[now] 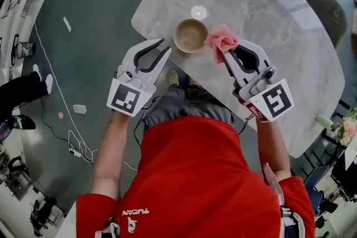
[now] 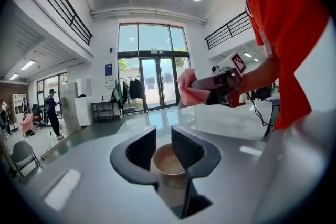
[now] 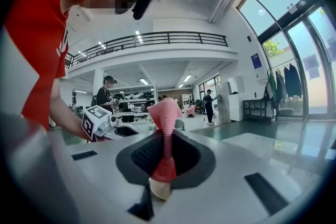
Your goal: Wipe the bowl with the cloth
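1. the round tan bowl (image 1: 190, 35) stands upright on the pale grey marbled bench (image 1: 268, 19), close to the edge nearest the person in the red shirt (image 1: 195, 175). from above it looks bare inside.
2. the left tongs (image 1: 165, 47) sit just beside the bowl's left side in the head view and point at it. from there i can't tell whether the tips touch the rim.
3. in the left gripper view the two dark jaws of the left tongs (image 2: 163, 136) stand a little apart with a narrow gap between them. the bowl (image 2: 168, 165) shows through that gap, beyond and below the tips. nothing is pinched between the pads.
4. the right tongs (image 1: 227, 53) are clamped on the crumpled pink cloth (image 1: 221, 39). in the right gripper view the cloth (image 3: 164, 113) is squeezed into a thin fold between the pads and puffs out past the tips.
5. the cloth is held up off the bench, right next to the bowl's right rim. whether it brushes the rim i cannot say.
6. the bowl sits between the two tongs, one on each side, and both point away from the person.
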`<state>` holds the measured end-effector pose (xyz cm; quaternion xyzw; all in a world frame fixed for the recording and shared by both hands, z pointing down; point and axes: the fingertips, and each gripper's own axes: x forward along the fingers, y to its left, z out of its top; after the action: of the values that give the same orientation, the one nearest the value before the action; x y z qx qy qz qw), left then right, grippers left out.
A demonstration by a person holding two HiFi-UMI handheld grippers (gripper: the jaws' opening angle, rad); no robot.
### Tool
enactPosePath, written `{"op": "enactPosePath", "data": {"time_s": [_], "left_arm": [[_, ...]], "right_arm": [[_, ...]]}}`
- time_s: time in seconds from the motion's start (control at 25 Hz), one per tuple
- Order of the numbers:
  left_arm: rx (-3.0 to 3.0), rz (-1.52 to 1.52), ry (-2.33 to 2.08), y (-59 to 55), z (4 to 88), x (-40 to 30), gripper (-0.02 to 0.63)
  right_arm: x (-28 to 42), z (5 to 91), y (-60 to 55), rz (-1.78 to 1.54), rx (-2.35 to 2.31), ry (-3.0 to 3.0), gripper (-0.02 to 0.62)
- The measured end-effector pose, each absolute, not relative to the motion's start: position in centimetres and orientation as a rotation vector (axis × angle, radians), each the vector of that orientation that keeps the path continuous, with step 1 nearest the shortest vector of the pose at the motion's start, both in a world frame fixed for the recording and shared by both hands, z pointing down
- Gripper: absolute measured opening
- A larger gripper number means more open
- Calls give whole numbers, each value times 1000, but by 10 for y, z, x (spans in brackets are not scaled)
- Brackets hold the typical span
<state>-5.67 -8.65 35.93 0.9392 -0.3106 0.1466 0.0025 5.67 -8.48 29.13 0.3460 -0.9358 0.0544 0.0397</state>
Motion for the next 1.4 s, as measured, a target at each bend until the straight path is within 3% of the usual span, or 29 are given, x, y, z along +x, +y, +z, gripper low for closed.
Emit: {"op": "enactPosePath", "data": {"time_s": [0.28,0.56,0.88,1.4], "left_arm": [[3054,588,-669,-96,398,-40,330],[3037,800,-451,-93,458,-16,494],[2958,869,-313,-107,496,-8,571],[2904,894,-153,-112,516,12,581]], "right_arm": [[36,316,-100,124,1024,-2762,21],[33,350,-102,33,903,-2571,21],[6,387,-117,-77,724,-2395,21],[-13,457,-120,-110,432,-2110,21]]}}
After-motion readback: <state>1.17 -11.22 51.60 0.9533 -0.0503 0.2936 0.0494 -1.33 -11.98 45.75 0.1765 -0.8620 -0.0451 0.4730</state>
